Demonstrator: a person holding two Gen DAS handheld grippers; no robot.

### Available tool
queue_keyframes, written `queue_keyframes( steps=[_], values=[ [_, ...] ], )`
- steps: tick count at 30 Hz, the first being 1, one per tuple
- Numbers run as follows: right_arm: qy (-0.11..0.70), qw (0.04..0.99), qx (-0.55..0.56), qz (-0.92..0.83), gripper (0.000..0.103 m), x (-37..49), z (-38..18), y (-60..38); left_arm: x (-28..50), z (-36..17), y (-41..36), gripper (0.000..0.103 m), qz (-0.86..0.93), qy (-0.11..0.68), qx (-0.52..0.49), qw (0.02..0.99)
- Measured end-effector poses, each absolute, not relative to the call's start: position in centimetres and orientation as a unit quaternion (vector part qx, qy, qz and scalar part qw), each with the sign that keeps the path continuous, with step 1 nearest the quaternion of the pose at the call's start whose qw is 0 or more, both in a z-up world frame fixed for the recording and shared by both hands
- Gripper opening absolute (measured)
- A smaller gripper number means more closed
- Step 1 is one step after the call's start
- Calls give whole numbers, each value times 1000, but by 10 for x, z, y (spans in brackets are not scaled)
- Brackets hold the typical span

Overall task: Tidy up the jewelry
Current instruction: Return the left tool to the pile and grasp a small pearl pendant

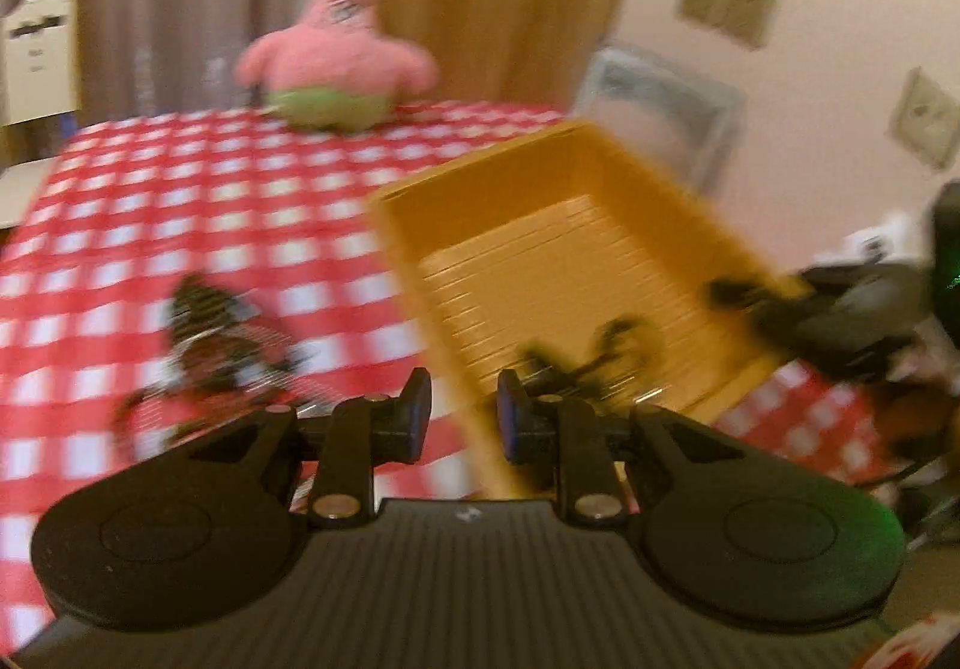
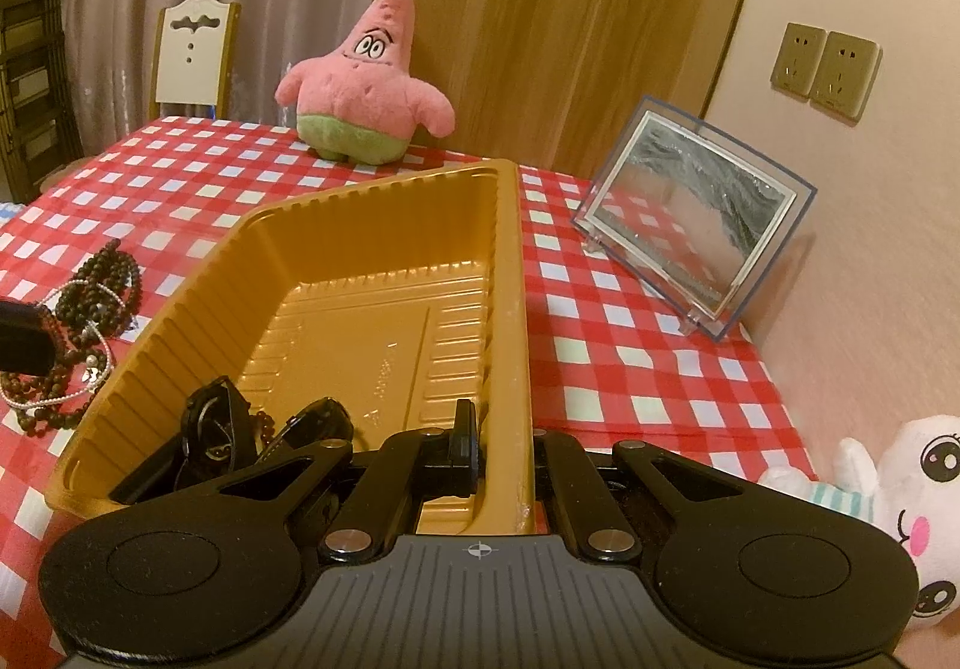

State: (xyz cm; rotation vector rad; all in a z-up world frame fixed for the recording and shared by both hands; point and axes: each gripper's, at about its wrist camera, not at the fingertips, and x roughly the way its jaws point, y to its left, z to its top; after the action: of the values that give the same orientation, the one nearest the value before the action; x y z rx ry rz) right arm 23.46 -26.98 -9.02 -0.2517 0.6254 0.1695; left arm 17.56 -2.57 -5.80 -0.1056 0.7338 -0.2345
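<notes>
Left wrist view (blurred)
- Left gripper (image 1: 462,411): jaws a little apart, nothing between them; they hang over the near left rim of the tray.
- Tray (image 1: 540,177): gold plastic, ribbed; it lies skewed, long axis running from near centre toward the far right.
- Jewelry in tray (image 1: 594,354): dark pieces at the near end; too smeared to name.
- Bead pile (image 1: 204,345): dark strands loose on the bench, left of the tray, apart from it.
- Bench (image 1: 180,177): red-and-white checked cloth.

Right wrist view (sharp)
- Right gripper (image 2: 501,447): jaws together on the tray's right wall (image 2: 510,309), one finger inside, one outside. Judged purpose: to steady the light tray while the other hand loads it.
- Tray contents (image 2: 222,429): dark items, seemingly watches with a beaded strand, bunched in the near left corner.
- Beads outside (image 2: 90,309): bracelets and a pale chain, heaped just beside the tray's left wall; still to be sorted, by my reading.
- Tray axis: lengthwise away from the camera, far end toward the pink plush (image 2: 363,87).
- Also present: framed sand picture (image 2: 690,225), white plush (image 2: 900,495).
</notes>
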Motion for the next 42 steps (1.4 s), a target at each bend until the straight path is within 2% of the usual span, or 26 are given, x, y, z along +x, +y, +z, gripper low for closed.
queue_keyframes(
  steps=[9, 24, 31, 42],
  values=[
    [306, 940, -124, 83, 3, 235, -90, -270, 174, -77, 7, 19, -34, 392, -32, 919],
    [307, 940, -123, 83, 3, 235, -90, -270, 216, -109, -8, 19, -25, 419, 8, 908],
    [307, 940, -122, 83, 3, 235, -90, -270, 233, -119, -13, 14, -20, 431, 16, 902],
    [310, 940, -120, 80, 3, 235, -92, -271, 246, -128, -16, 13, -19, 441, 23, 897]
  ],
)
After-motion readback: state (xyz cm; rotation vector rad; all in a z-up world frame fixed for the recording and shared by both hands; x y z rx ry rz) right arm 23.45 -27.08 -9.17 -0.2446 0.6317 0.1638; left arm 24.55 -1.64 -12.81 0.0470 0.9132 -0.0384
